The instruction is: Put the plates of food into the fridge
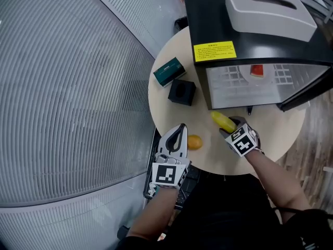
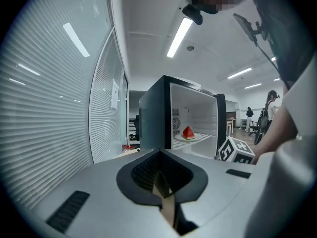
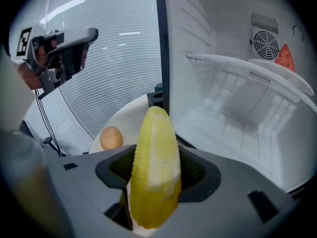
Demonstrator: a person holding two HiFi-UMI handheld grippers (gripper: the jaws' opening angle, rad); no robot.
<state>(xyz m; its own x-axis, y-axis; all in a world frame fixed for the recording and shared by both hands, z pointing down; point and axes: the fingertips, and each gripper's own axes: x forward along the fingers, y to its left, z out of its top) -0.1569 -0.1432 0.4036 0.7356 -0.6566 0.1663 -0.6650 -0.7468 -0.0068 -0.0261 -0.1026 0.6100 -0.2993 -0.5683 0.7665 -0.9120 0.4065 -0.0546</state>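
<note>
A yellow corn cob [image 1: 222,121] sits lengthwise between the jaws of my right gripper [image 1: 232,127], which is shut on it just in front of the open black fridge [image 1: 208,20]. In the right gripper view the corn [image 3: 153,167] points up at the white fridge interior below the wire shelf [image 3: 247,73]. On that shelf rests a plate with a red watermelon slice [image 1: 257,70]. My left gripper [image 1: 180,128] is shut and empty, low on the table beside a small orange-brown round food [image 1: 194,142]. The left gripper view shows the watermelon [image 2: 188,133] inside the fridge.
A round beige table [image 1: 166,108] carries a teal box [image 1: 169,71] and a black cube [image 1: 182,91] left of the fridge. The fridge door [image 1: 307,92] hangs open at the right. A white tissue box [image 1: 270,9] lies on the fridge top. Ribbed glass wall at left.
</note>
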